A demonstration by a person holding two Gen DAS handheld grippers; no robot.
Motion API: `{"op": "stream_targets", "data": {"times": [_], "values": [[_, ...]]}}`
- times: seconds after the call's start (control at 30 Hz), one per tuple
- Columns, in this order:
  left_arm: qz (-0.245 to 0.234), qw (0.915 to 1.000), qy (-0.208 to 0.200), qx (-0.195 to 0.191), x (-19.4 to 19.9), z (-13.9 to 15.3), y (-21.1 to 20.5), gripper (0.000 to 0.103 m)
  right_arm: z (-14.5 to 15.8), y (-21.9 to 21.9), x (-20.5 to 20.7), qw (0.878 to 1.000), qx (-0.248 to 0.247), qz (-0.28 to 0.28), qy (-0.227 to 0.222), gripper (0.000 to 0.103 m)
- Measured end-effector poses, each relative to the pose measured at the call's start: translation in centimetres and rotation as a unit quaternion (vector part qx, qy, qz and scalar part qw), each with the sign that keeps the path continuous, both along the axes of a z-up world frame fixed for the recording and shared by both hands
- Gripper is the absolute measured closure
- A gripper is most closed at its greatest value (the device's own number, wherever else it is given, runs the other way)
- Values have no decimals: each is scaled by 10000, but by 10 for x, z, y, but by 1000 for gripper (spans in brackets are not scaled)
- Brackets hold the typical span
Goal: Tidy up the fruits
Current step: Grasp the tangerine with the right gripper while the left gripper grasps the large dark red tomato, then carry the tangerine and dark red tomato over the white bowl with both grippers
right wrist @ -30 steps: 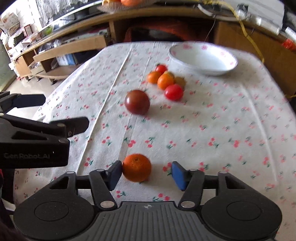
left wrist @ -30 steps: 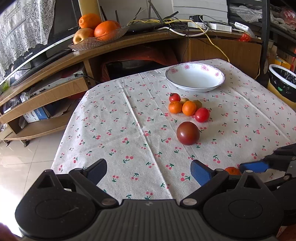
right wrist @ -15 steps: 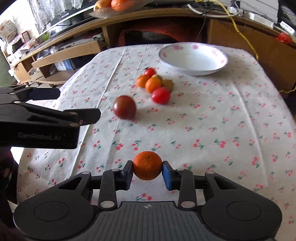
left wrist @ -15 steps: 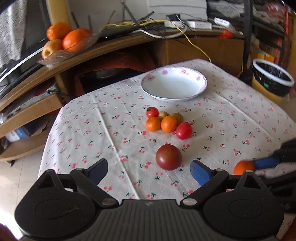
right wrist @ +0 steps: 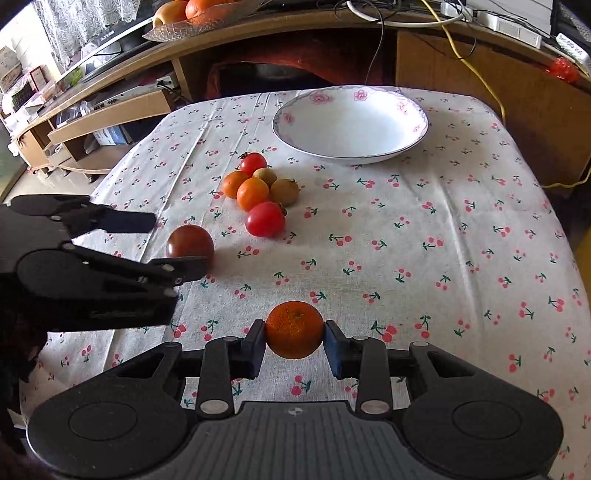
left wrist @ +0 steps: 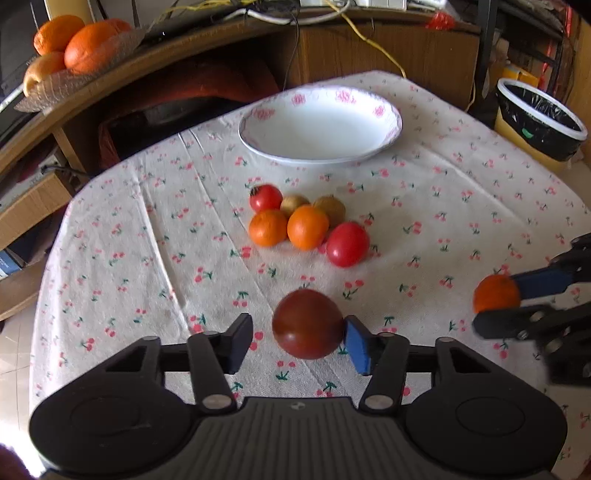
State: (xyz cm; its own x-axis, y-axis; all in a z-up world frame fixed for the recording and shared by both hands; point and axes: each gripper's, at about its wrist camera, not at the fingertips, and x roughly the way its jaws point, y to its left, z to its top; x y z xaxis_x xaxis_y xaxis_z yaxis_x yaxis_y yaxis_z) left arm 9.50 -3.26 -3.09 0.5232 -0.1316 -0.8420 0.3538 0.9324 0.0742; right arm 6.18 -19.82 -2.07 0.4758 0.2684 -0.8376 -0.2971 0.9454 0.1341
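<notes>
The right gripper [right wrist: 294,341] pinches a small, pitted round orange mandarin [right wrist: 294,329] clear of the cloth. The left gripper [left wrist: 298,338], whose jaws have just been closing, has a glossy dark red-brown tomato [left wrist: 308,324] between them: the blue pad touches it, the other stands apart. Beyond lies bare cherry-print tablecloth [right wrist: 424,236], then a touching cluster of small fruits [right wrist: 258,192], then an empty white floral-rimmed bowl [right wrist: 419,134] near the table's far edge. A wooden shelf [right wrist: 295,33] curves behind.
</notes>
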Motion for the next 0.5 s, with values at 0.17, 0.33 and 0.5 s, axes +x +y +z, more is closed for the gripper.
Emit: {"op": "stream_targets", "data": {"times": [0.17,0.33,0.5], "values": [[66,9998,148,-117,1,-3,0,55,-4,-12,-1,9997,118,-208,80,74],[-69,9998,158,-74,-3,3,-1,55,-4,-12,3,9995,87,-310,76,74],[-239,9994,-77,-223,5,27,-6,55,13,-10,4,9992,37,-409,7,74]]}}
